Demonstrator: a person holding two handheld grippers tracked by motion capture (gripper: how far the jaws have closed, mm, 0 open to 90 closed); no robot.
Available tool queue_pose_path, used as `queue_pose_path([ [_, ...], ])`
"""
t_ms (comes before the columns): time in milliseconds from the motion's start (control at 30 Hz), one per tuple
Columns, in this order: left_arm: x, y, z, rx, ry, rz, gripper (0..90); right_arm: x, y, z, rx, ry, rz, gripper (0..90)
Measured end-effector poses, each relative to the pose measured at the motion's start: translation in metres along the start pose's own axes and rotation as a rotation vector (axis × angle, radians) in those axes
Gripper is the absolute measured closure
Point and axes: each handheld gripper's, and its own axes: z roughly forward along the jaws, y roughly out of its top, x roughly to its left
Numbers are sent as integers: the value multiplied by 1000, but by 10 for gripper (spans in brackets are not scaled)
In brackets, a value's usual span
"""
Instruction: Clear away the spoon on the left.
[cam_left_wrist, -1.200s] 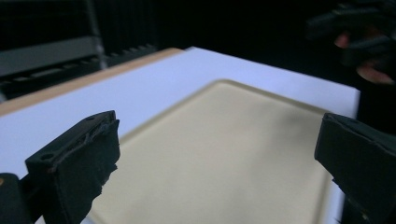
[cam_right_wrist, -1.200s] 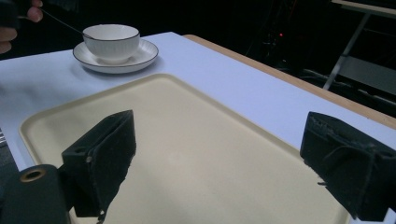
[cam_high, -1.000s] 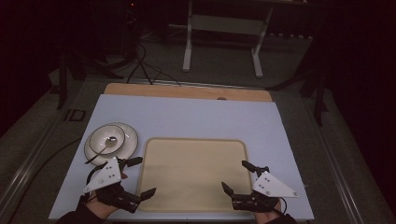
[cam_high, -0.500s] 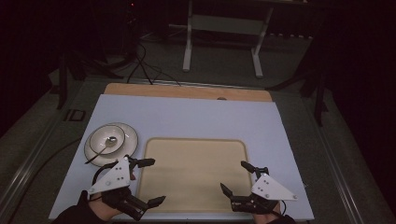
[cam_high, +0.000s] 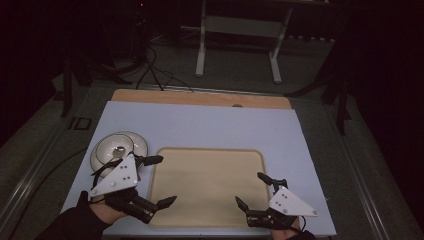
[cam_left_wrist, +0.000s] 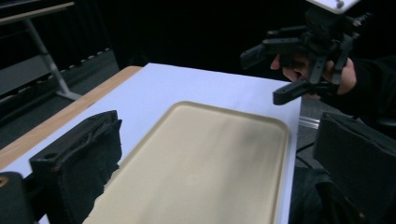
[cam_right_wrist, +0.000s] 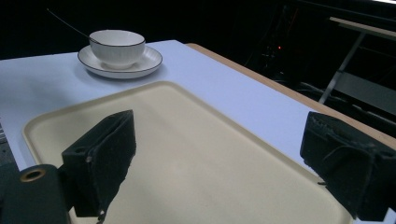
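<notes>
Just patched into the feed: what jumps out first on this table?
A big, bare beige tray lies near the front of the pale table. An open hand-held gripper flanks it on each side, left and right. A white bowl sits on a saucer beyond the tray's left corner.

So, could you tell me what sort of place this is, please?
Probably a dim lab or recording studio: a covered table with a tray and bowl, cables on the floor, and a metal stand behind.
</notes>
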Motion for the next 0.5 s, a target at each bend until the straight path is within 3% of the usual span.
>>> queue_pose_path([
  [333,18,-1,-13,15,81,-24,41,-1,-1,2,3,1,11,107],
  [500,33,-15,-27,23,159,-80,49,-2,-2,3,18,-3,15,107],
])
